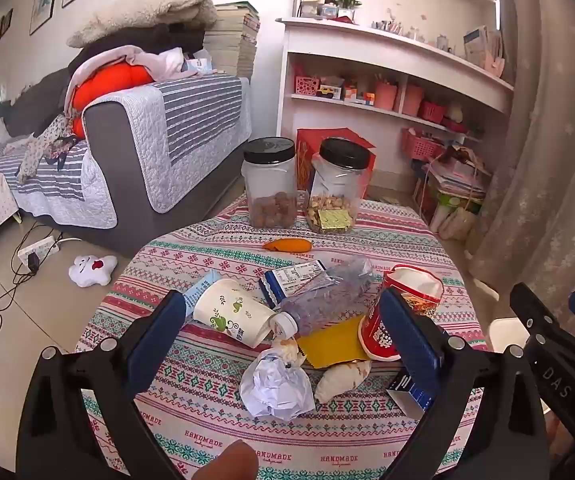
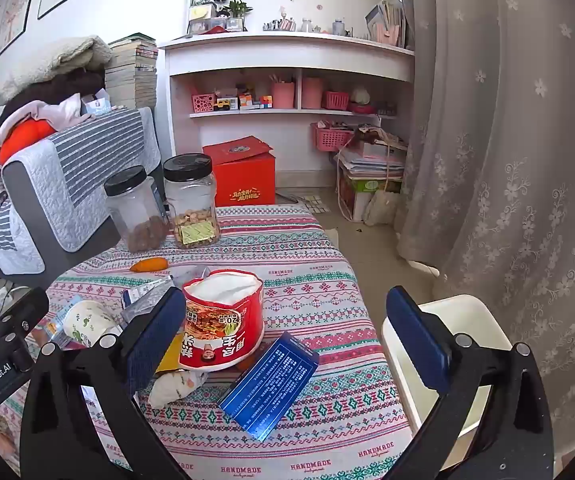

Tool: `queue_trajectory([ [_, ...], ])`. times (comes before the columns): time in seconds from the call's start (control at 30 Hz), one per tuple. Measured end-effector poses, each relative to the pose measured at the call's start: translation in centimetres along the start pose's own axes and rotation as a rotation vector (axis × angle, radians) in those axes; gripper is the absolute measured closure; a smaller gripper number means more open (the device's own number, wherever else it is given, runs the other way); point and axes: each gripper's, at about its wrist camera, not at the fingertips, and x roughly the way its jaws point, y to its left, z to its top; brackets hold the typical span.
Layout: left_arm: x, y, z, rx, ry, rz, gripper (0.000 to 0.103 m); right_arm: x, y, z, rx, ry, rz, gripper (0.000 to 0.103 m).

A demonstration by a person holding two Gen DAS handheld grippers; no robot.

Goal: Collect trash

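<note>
On a patterned tablecloth (image 1: 215, 412), trash is still waiting: paper cup (image 1: 233, 312), crushed bottle (image 1: 323, 296), noodle tub (image 2: 223, 320). Both the left gripper (image 1: 283, 336) and right gripper (image 2: 287, 336) are hovering, jaws apart and empty, beside a white bin (image 2: 483, 312) whose visible part is holding nothing.

A patterned tablecloth (image 1: 215, 412) fills the lower frame, bearing two jars (image 1: 270, 182), cups (image 1: 234, 312), a bottle (image 1: 323, 296) and crumpled paper (image 1: 275, 388).

Bright, soft daylight through the curtain (image 2: 507, 160); sharp focus, strong fisheye bending, dark corners.
</note>
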Motion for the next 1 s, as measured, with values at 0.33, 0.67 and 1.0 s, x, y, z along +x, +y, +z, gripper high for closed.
queue_trajectory([
  [0.33, 0.48, -0.36, -0.31, -0.002, 0.009, 0.000, 0.009, 0.13, 0.10, 0.02, -0.002, 0.011, 0.002, 0.007],
  [0.67, 0.80, 0.07, -0.74, -0.009, 0.020, -0.001, 0.008, 0.52, 0.27, -0.34, 0.001, 0.018, 0.003, 0.007],
  [1.0, 0.91, 0.36, -0.86, -0.011, 0.025, 0.001, 0.008, 0.80, 0.47, -0.54, 0.000, 0.037, 0.006, 0.007],
])
